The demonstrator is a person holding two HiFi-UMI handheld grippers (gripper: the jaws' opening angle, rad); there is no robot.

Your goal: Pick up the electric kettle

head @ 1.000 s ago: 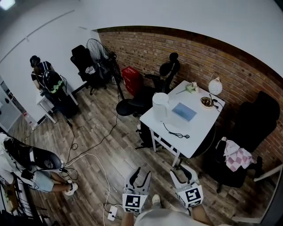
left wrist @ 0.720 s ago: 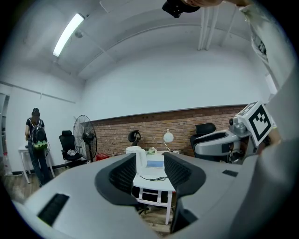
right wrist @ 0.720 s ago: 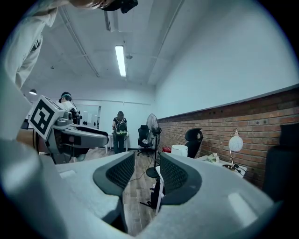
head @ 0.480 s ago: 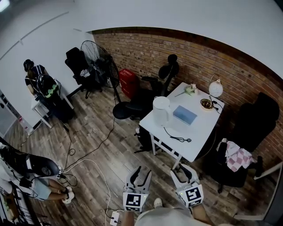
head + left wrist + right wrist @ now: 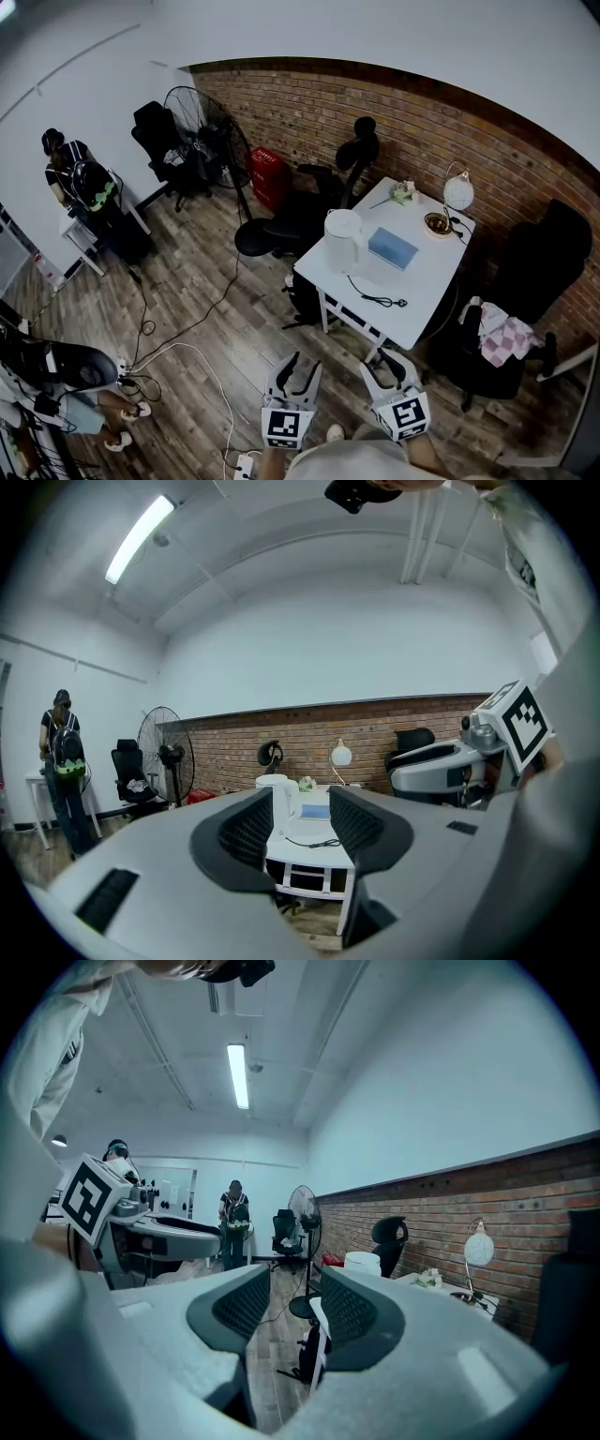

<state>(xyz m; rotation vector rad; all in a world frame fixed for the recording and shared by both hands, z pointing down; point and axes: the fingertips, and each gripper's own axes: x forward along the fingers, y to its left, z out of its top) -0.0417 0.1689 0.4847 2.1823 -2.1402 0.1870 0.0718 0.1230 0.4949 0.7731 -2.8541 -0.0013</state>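
1. Starting at the left, the left gripper [image 5: 300, 367] has its jaws drawn in close and holds nothing. The slim gap between them frames only the distant table.
2. Well ahead of that gripper, almost straight along its jaws, the white cylindrical plastic electric kettle [image 5: 341, 234] stands upright. It sits at a corner of the white rectangular table [image 5: 427, 286] and nothing touches it. Beyond the kettle on the tabletop lie a flat blue book [image 5: 392, 248] and a loose black cable [image 5: 377, 294].
3. The right gripper [image 5: 392, 366] is likewise closed down and empty. The kettle is well apart from it too, and in the right gripper view it shows just right of the jaws.
4. Judging by this, the task has barely begun, since no part of the pick-up is done. Left to do are crossing the open floor to the table, spreading one gripper's jaws, closing them on the kettle, probably at its handle, and lifting it.
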